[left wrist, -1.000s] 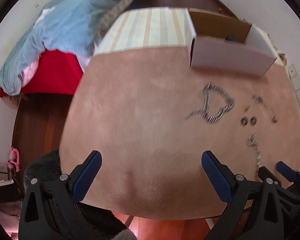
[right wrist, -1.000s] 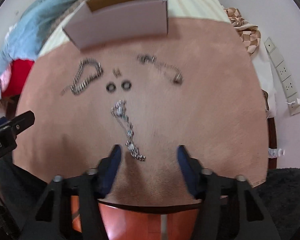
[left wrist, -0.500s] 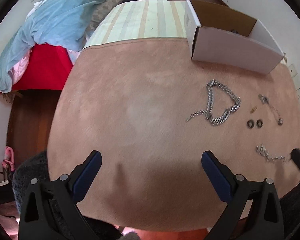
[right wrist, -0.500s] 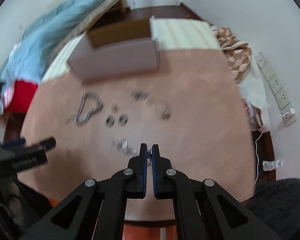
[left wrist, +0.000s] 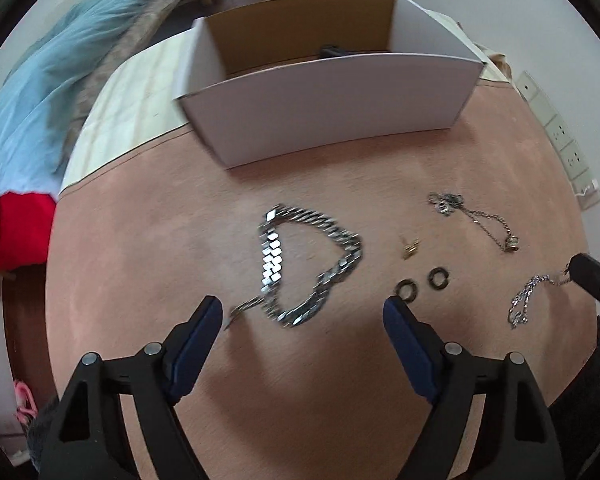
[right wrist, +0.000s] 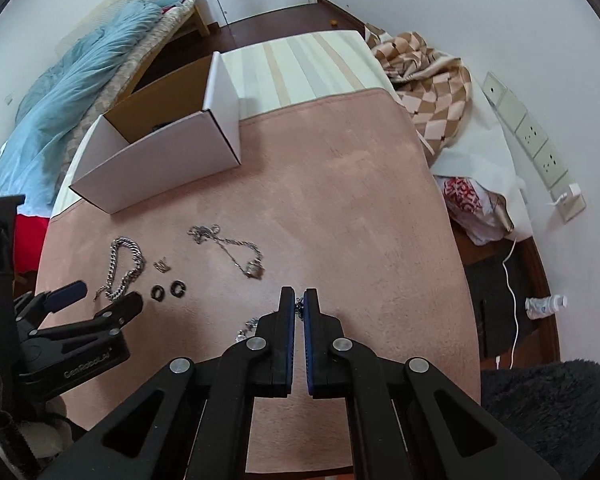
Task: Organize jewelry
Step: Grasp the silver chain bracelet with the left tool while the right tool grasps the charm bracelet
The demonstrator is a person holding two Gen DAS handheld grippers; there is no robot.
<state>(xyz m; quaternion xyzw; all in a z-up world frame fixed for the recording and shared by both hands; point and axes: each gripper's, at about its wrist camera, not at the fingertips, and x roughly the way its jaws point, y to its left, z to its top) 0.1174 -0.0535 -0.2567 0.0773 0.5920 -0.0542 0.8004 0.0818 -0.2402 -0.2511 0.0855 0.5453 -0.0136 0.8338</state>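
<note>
A thick silver chain bracelet lies looped on the pink table mat. My left gripper hovers right over its near end, jaws closing, pads not touching it. My right gripper is shut on a thin silver chain, which dangles from its tip above the mat. Two dark rings, a small gold earring and a fine necklace with a pendant lie between the grippers. An open white box stands behind them.
The left gripper shows at the left edge of the right wrist view. A bed with a blue blanket is far left. A checked blanket, a plastic bag and wall sockets are right. A dark fluffy seat is near right.
My right gripper shut on the thin chain and lifted it off the mat, to the right. My left gripper moved in over the thick bracelet and its jaws narrowed.
</note>
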